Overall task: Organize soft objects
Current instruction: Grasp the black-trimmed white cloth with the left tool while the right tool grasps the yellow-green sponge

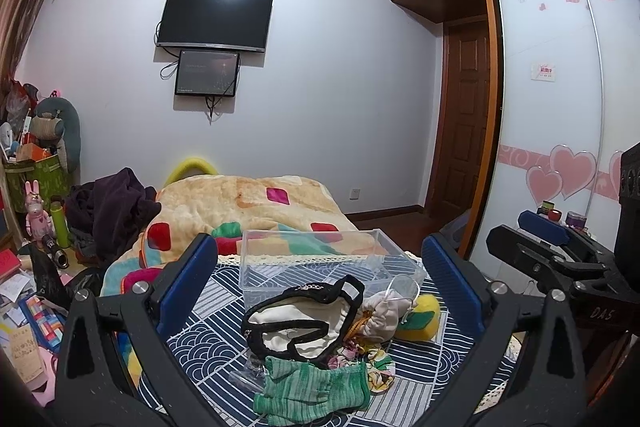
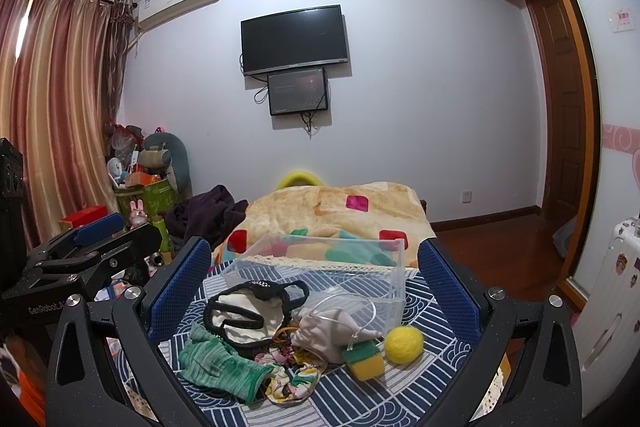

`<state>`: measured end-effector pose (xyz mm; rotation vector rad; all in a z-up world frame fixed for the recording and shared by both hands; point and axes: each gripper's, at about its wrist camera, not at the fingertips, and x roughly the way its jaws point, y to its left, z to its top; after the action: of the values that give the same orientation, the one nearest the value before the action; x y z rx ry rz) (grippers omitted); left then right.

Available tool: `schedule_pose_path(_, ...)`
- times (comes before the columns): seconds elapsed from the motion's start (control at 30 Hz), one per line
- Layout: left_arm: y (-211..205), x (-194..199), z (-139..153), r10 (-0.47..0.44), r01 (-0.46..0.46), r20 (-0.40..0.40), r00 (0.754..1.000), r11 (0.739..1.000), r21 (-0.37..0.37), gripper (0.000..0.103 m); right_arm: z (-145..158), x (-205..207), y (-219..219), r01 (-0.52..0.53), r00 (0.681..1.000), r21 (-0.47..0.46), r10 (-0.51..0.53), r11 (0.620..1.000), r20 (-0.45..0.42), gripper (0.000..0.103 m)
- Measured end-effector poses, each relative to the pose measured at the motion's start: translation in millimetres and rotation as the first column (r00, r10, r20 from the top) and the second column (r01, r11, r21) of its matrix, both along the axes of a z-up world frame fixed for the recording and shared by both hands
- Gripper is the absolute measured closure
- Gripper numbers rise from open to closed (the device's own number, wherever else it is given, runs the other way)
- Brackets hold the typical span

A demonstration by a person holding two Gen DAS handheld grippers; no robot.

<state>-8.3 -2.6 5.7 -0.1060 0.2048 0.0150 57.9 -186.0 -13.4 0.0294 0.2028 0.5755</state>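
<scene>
A heap of soft things lies on the blue patterned cloth: a green knit glove, a cream pouch with black trim, a beige drawstring bag, a floral cloth, a yellow-green sponge and a yellow ball. A clear plastic box stands empty behind them. My left gripper and right gripper are both open and empty, held above the heap.
A colourful blanket covers the bed behind the box. Dark clothes and cluttered toys and boxes are at the left. A wardrobe and a white suitcase stand at the right.
</scene>
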Motion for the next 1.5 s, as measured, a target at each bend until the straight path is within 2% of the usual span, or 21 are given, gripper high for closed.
schedule_pose_path(0.3,-1.3,-0.8,-0.5,0.002,-0.002,-0.005,1.0,1.0,-0.001,0.0,-0.7,3.0,-2.0,-0.001,1.0,0.006,0.001,1.0,-0.014,0.0)
schedule_pose_path(0.47,3.0,7.5,-9.0,0.016,-0.016,-0.038,0.999,1.0,-0.003,0.0,-3.9,5.4,-1.2,0.023,1.0,-0.028,-0.024,0.999,-0.018,0.0)
schedule_pose_path(0.7,15.8,28.6,-31.8,0.041,-0.041,-0.115,0.993,0.999,-0.002,0.0,-17.2,22.5,-9.0,0.039,0.995,-0.052,-0.044,0.998,-0.088,0.0)
schedule_pose_path(1.03,42.6,64.9,-72.8,0.046,-0.069,-0.258,0.965,0.994,-0.08,0.0,-49.5,47.9,-11.5,0.036,0.976,-0.115,-0.059,0.993,-0.208,0.0)
schedule_pose_path(1.1,46.3,71.6,-81.4,0.045,-0.074,-0.284,0.958,0.993,-0.089,0.011,-57.3,51.9,-9.9,0.022,0.97,-0.125,-0.051,0.992,-0.236,0.002)
schedule_pose_path(1.3,60.0,89.0,-108.7,0.028,-0.086,-0.37,0.928,0.986,-0.143,0.026,-79.9,65.8,-6.2,0.016,0.948,-0.185,-0.074,0.983,-0.31,0.023)
schedule_pose_path(1.43,67.7,98.5,-123.8,-0.014,-0.075,-0.41,0.912,0.977,-0.199,0.03,-87.3,75.3,-18.1,0.02,0.924,-0.159,-0.079,0.987,-0.374,0.034)
schedule_pose_path(1.5,69.1,101.5,-129.5,-0.054,-0.05,-0.42,0.906,0.971,-0.234,0.039,-89.2,76.4,-22.7,-0.013,0.913,-0.135,-0.043,0.991,-0.405,0.037)
